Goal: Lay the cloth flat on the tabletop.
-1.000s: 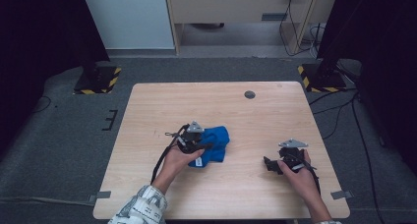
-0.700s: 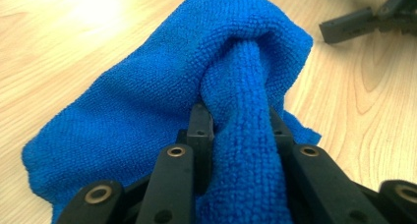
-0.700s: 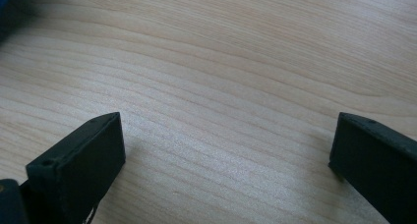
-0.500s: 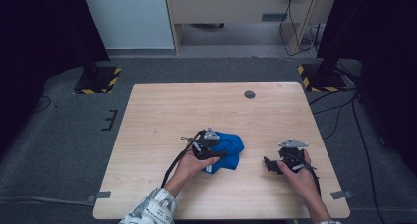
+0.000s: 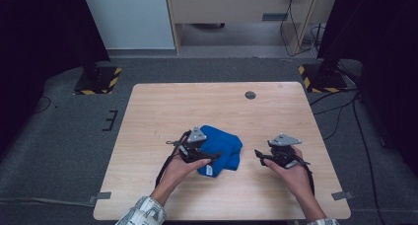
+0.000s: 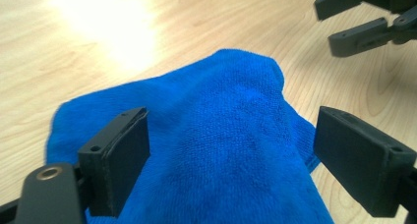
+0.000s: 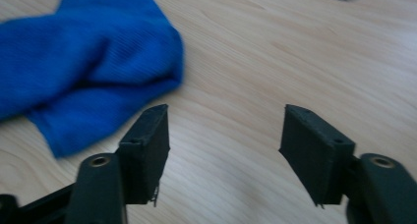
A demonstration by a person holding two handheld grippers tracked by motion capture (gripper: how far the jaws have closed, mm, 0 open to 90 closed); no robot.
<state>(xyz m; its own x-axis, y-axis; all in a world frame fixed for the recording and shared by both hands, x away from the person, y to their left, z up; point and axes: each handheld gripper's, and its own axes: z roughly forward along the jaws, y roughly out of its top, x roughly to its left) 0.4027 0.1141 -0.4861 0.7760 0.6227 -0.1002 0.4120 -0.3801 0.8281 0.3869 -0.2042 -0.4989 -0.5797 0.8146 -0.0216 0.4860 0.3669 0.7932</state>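
The left tool (image 5: 213, 157) hangs over the near-left part of the crumpled blue cloth (image 5: 224, 147), which lies on the wooden counter (image 5: 162, 111) a little toward its near edge. Its jaws have just been opening and stand released, either side of the cloth, pads clear. Just right of the cloth, the right tool (image 5: 260, 157) points toward it, its jaws having just been narrowing over bare wood, nothing between them.

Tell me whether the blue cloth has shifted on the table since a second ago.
Yes. The blue cloth has shifted to the right in the high view, ending nearer the table's right edge and more directly below the round grommet.
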